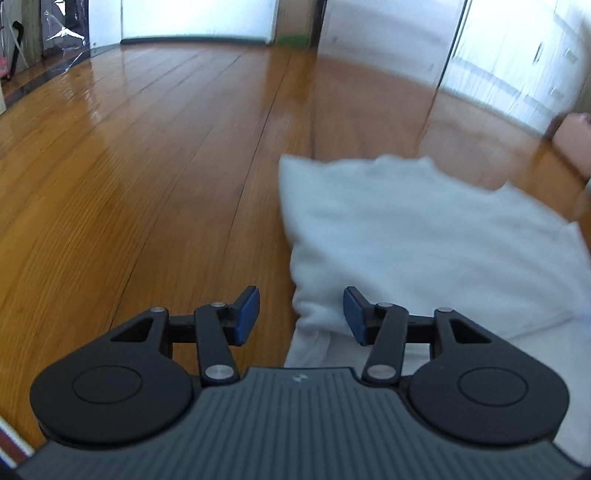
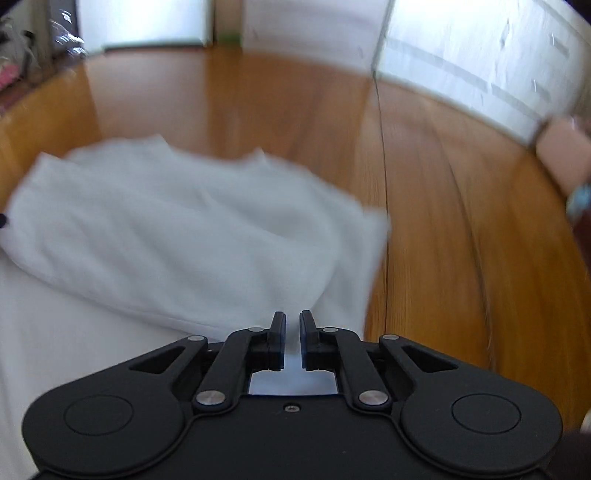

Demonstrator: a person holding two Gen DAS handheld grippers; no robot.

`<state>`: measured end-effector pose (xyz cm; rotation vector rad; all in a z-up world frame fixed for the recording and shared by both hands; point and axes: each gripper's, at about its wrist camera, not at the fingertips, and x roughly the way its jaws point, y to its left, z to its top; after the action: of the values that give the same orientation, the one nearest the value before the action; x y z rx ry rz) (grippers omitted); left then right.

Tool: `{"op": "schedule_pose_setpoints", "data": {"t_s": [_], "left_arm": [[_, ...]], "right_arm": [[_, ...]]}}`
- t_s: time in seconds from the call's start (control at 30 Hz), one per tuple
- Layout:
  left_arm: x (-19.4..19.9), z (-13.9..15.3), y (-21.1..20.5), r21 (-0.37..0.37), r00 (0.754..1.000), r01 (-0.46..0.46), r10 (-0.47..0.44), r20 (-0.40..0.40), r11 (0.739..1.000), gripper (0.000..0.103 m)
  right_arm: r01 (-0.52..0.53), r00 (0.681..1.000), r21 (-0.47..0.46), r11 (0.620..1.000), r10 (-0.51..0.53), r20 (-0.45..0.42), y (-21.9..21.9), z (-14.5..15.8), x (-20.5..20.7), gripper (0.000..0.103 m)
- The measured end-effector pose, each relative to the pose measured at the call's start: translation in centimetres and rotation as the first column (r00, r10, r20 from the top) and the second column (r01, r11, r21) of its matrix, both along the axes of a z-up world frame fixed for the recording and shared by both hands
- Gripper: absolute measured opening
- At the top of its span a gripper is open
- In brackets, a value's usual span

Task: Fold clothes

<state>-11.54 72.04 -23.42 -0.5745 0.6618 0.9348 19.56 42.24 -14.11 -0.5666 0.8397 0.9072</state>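
Note:
A white garment [image 1: 413, 236] lies on the wooden floor [image 1: 147, 166], with an upper layer folded over a lower one. My left gripper [image 1: 301, 314] is open and empty, its blue pads over the garment's near left corner. In the right wrist view the same garment [image 2: 177, 229] spreads to the left. My right gripper [image 2: 292, 339] is nearly shut with a narrow gap, and white cloth shows between the jaws at the garment's near right edge. The view is blurred, so the hold is not sure.
White cabinet doors [image 1: 517, 55] and a bright doorway [image 1: 199, 18] stand at the far side. A pinkish object [image 1: 576, 140] sits at the right edge of the floor; it also shows in the right wrist view [image 2: 565, 155]. Clutter [image 1: 22, 48] is at the far left.

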Motion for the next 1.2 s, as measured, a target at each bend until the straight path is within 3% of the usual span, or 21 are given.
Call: {"op": "schedule_pose_setpoints", "data": {"t_s": [0.03,0.1,0.17,0.3,0.43,0.57,0.6,0.63,0.67,0.7,0.73,0.83,0.93,1.0,1.03,1.07,1.13,1.2], "left_arm": [[-0.1,-0.1,0.1,-0.012,1.000,-0.009,0.009,0.009,1.000,0.049],[-0.6,-0.3,0.3,-0.036,0.998,-0.026,0.027,0.048,0.999,0.049],[-1.2,-0.4,0.6,-0.053,0.995,-0.033,0.038,0.095,0.998,0.049],[-1.5,-0.8,1.0,-0.081,0.986,-0.026,0.039,0.164,0.996,0.049],[-0.8,-1.6,1.3,-0.105,0.981,-0.011,0.031,0.192,0.994,0.046],[0.0,-1.7,1.0,-0.056,0.987,0.003,0.006,0.163,0.998,0.045],[0.2,-1.6,0.8,-0.039,0.988,0.012,-0.006,0.156,0.999,0.042],[0.3,-1.5,0.7,-0.023,0.989,0.021,-0.018,0.149,1.000,0.016],[0.5,-1.4,0.6,-0.006,0.990,0.031,-0.030,0.141,1.000,0.008],[0.6,-1.2,0.5,0.006,0.990,0.031,-0.031,0.134,1.000,0.008],[0.5,-1.0,0.5,0.009,0.990,0.013,-0.014,0.137,1.000,0.008],[0.3,-0.6,0.3,0.009,0.989,-0.026,0.024,0.147,1.000,0.008],[1.7,-0.6,-0.2,0.030,1.000,0.011,-0.011,0.021,0.999,0.013],[2.1,-0.8,-0.3,0.038,0.999,-0.008,0.009,-0.042,0.999,0.025],[2.1,-0.9,-0.2,0.042,0.998,-0.022,0.025,-0.066,0.999,0.037],[1.8,-0.9,-0.1,0.044,0.996,-0.046,0.049,-0.076,0.998,0.049],[0.9,-0.7,0.5,0.030,0.995,-0.088,0.090,-0.049,0.996,0.051],[-0.2,-0.3,1.0,0.020,0.990,-0.138,0.139,-0.007,0.990,0.051]], "right_arm": [[0.024,0.999,0.011,1.000,-0.024,-0.021,-0.3,-0.4,0.5,0.016],[0.080,0.994,0.082,0.993,-0.074,-0.077,-0.7,-0.1,1.8,0.039],[0.118,0.987,0.169,0.979,-0.096,-0.130,-0.8,0.9,3.0,0.052],[0.150,0.976,0.220,0.964,-0.108,-0.191,0.5,1.1,5.3,0.056],[0.142,0.967,0.131,0.981,-0.109,-0.229,2.8,-1.3,6.8,0.056],[0.155,0.974,0.102,0.983,-0.134,-0.185,4.1,-4.0,7.2,0.064],[0.131,0.982,0.111,0.985,-0.114,-0.147,4.5,-4.0,6.8,0.055],[0.100,0.992,0.121,0.988,-0.088,-0.095,4.8,-3.8,6.3,0.034],[0.055,0.998,0.133,0.990,-0.053,-0.020,5.2,-3.2,5.6,0.004],[0.010,0.998,0.141,0.990,-0.018,0.055,5.5,-2.5,4.9,0.002],[-0.016,0.994,0.166,0.986,-0.003,0.112,5.6,-1.6,4.5,0.002],[0.038,0.982,0.272,0.962,-0.087,0.169,5.5,0.5,5.1,0.002],[0.016,0.974,0.156,0.988,-0.050,0.220,7.3,-0.7,5.6,0.002],[-0.004,0.974,0.049,0.999,-0.007,0.225,8.2,-2.2,5.5,0.003],[0.000,0.975,0.016,1.000,-0.003,0.224,8.2,-2.7,5.6,0.003],[0.011,0.973,-0.011,1.000,-0.008,0.230,8.2,-3.1,5.7,0.008],[0.060,0.964,-0.031,0.998,-0.050,0.261,8.0,-3.3,6.1,0.008],[0.129,0.963,0.035,0.991,-0.134,0.235,6.1,-2.4,7.0,0.025]]}}
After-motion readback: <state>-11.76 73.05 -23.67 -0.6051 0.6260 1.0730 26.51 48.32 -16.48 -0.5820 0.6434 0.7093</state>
